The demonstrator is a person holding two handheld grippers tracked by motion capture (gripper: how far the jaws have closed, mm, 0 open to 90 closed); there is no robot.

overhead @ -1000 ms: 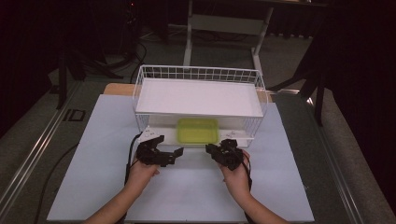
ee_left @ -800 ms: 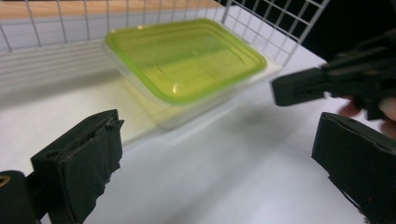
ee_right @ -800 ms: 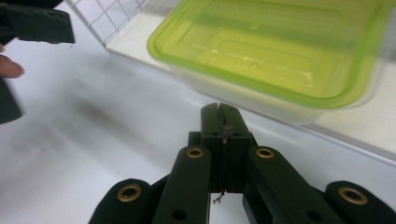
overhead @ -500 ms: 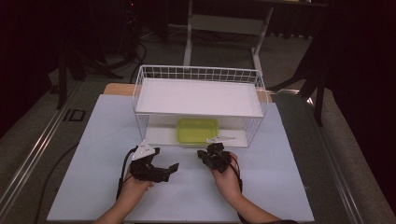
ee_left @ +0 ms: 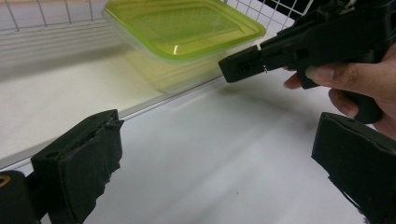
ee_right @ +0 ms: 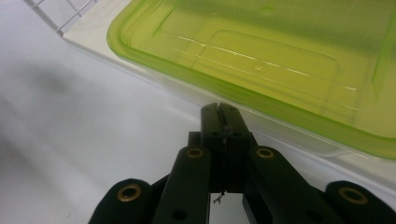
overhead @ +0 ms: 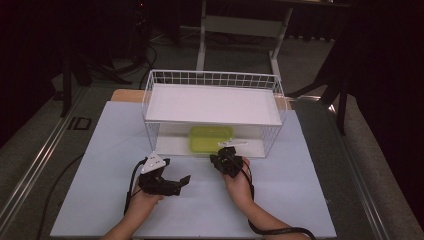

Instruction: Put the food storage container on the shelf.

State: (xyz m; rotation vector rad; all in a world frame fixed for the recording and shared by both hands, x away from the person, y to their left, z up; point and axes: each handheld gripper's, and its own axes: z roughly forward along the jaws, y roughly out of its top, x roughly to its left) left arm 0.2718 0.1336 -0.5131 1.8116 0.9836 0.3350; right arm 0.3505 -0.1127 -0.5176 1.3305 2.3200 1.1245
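A clear box with a lime-green lid rests on the lower level of a white wire rack, at its open front. My right gripper is on the white table just in front of the box. Its jaws are shut with nothing between them, and the tips point at the box's near edge, a little short of it. My left gripper lies lower left, aimed right with its jaws wide open and nothing between them. The left gripper view takes in the green box and the right gripper.
A flat white shelf covers the top of the rack, so the box sits under a low ceiling. The white tabletop stretches on all sides of the hands. Beyond it are dark floor, cables and a stand's legs.
Both hands have drawn back from the rack's front. The left gripper moved down and left toward the person. The right gripper shifted left, in front of the box.
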